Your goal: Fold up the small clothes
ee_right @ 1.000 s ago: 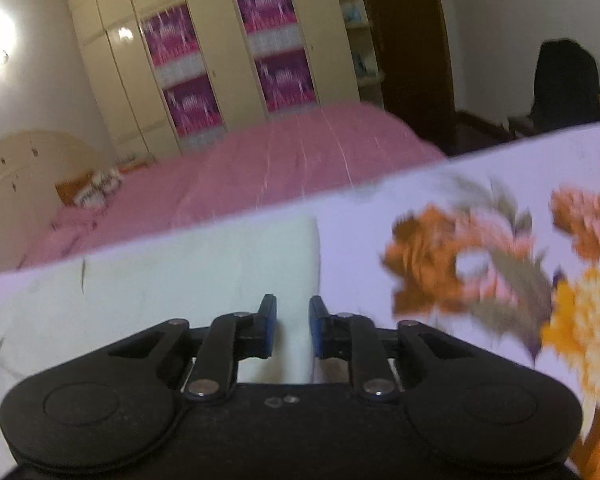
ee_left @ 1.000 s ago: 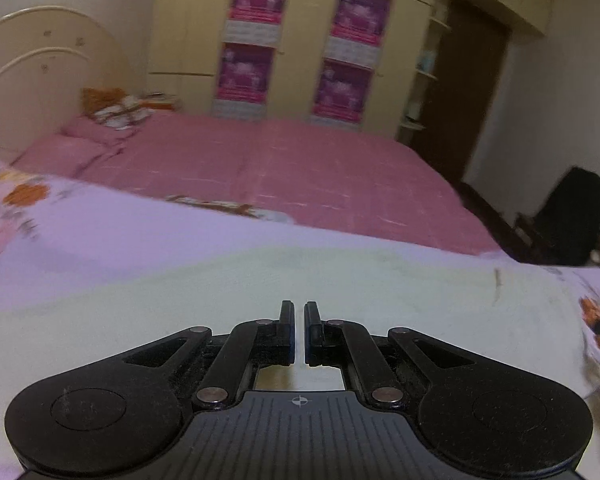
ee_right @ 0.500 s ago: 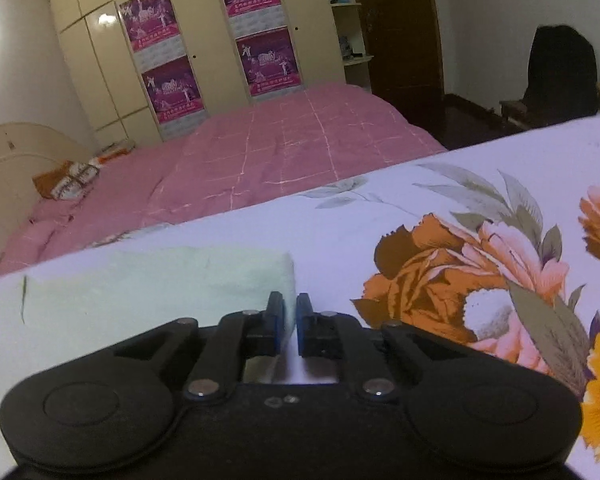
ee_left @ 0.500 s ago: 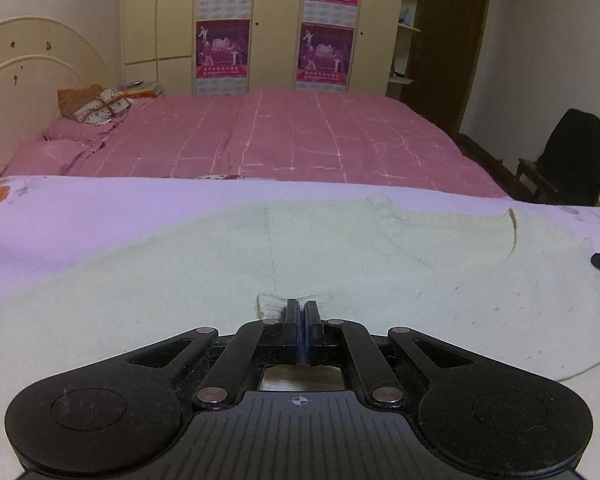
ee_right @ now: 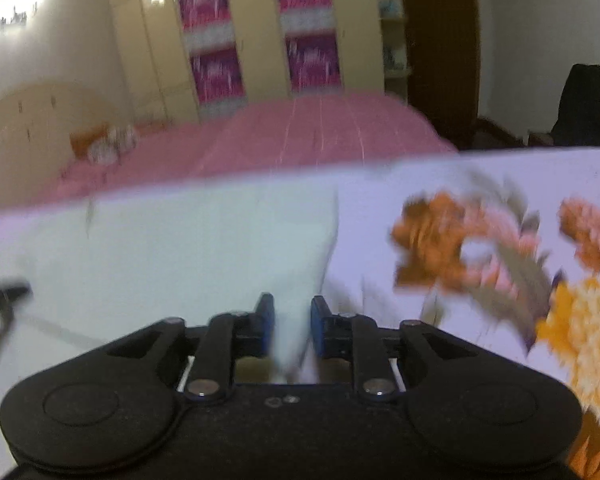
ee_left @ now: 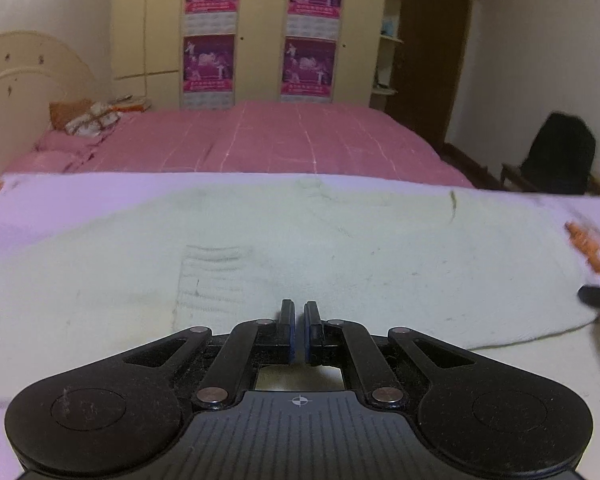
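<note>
A pale green knitted sweater (ee_left: 340, 240) lies spread on a lilac floral sheet (ee_left: 60, 208). My left gripper (ee_left: 299, 312) hovers over the sweater's near part, shut, with only a thin slit between its fingers and nothing seen in it. A ribbed cuff (ee_left: 212, 272) lies flat just to its left. In the right wrist view my right gripper (ee_right: 293, 312) sits at the sweater's (ee_right: 180, 248) right edge. Its jaws are opening, and a blurred strip of pale fabric lies between them. Each gripper's tip shows at the edge of the other's view.
The floral sheet (ee_right: 480, 248) runs on to the right of the sweater. Beyond the work surface lies a pink bed (ee_left: 280, 140) with pillows and a cream headboard (ee_left: 28, 80). A wardrobe with purple posters (ee_left: 260, 40) stands behind, and a dark chair (ee_left: 556, 160) at right.
The left gripper slid right, leaving the cuff it was pinching flat on the sweater. The right gripper's jaws closed at the sweater's edge, then parted again; its view is now blurred.
</note>
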Available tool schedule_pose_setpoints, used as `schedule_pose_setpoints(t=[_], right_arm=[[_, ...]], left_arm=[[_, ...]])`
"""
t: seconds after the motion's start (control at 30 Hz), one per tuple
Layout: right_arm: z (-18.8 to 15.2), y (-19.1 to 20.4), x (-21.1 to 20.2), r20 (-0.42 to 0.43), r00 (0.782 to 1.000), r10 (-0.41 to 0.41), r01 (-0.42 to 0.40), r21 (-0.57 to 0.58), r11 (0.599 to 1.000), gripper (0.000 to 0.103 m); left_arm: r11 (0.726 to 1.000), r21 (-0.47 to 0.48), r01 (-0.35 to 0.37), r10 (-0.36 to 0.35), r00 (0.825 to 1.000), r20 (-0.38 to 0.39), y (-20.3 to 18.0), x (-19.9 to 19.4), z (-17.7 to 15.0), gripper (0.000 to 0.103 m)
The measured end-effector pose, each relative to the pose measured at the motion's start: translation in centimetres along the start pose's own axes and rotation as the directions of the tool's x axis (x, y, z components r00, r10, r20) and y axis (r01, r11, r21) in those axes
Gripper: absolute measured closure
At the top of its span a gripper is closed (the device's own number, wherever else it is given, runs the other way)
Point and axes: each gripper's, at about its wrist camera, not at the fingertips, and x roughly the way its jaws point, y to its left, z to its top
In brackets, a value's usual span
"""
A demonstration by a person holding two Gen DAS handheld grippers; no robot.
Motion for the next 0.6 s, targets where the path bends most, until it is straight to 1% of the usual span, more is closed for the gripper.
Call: schedule_pose_setpoints(t=[0.07,0.1,0.13,0.17,0.2,0.23,0.27,0.33,0.4,0.43,0.53,0.57,0.6], right_arm=[[-0.2,-0.1,-0.9,0.028,1.000,-0.009,0.008,0.011,1.000,0.079],[-0.3,0.1,-1.7,0.052,0.999,-0.009,0.008,0.018,1.000,0.080],[-0.6,0.1,-2.7,0.078,0.997,-0.002,0.000,0.026,1.000,0.080],[-1.0,0.2,-3.3,0.096,0.995,0.007,-0.011,0.032,0.999,0.079],[-1.5,0.5,-3.6,0.099,0.995,0.017,-0.020,0.026,0.999,0.079],[-2.0,0.9,-3.1,0.066,0.998,0.010,-0.010,0.003,1.000,0.076],[-2.3,1.1,-2.3,0.012,1.000,-0.018,0.018,-0.020,1.000,0.075],[-2.1,1.3,-2.5,0.010,1.000,-0.025,0.026,-0.010,1.000,0.074],[-1.8,1.3,-3.6,0.036,0.999,-0.007,0.006,0.022,1.000,0.075],[-1.8,1.4,-4.2,0.050,0.999,-0.010,0.009,0.022,1.000,0.074],[-2.1,1.7,-5.2,0.049,0.999,-0.006,0.004,0.030,1.000,0.074],[-2.4,1.8,-5.5,0.041,0.999,-0.004,0.003,0.030,1.000,0.073],[-2.8,2.0,-5.6,0.031,1.000,-0.006,0.005,0.026,1.000,0.073]], left_arm=[[1.000,-0.025,0.010,-0.010,1.000,0.028,0.4,-1.5,-0.8,0.101],[1.000,-0.015,0.003,-0.003,0.999,0.033,0.3,-1.9,-1.3,0.101],[1.000,-0.001,-0.005,0.005,1.000,0.021,0.2,-1.9,-1.9,0.101],[1.000,-0.001,-0.007,0.007,1.000,-0.013,0.2,-1.5,-2.4,0.101],[1.000,-0.014,-0.002,0.002,1.000,-0.021,0.4,-1.3,-3.0,0.101],[1.000,-0.030,0.002,-0.003,1.000,-0.010,0.5,-1.5,-3.1,0.101],[0.999,-0.046,0.005,-0.006,1.000,-0.022,0.7,-1.8,-3.0,0.101],[0.997,-0.082,0.008,-0.008,1.000,-0.002,1.5,-3.1,-3.0,0.101],[0.989,-0.151,0.010,-0.006,1.000,0.026,3.4,-4.9,-3.7,0.101],[0.982,-0.189,0.007,-0.001,1.000,0.031,4.5,-5.5,-4.1,0.101],[0.945,-0.324,-0.034,0.051,0.998,0.043,9.3,-8.4,-6.3,0.101],[0.927,-0.371,-0.056,0.075,0.996,0.038,11.2,-9.1,-7.1,0.101],[0.900,-0.429,-0.074,0.097,0.995,0.032,13.2,-9.9,-7.9,0.101]])
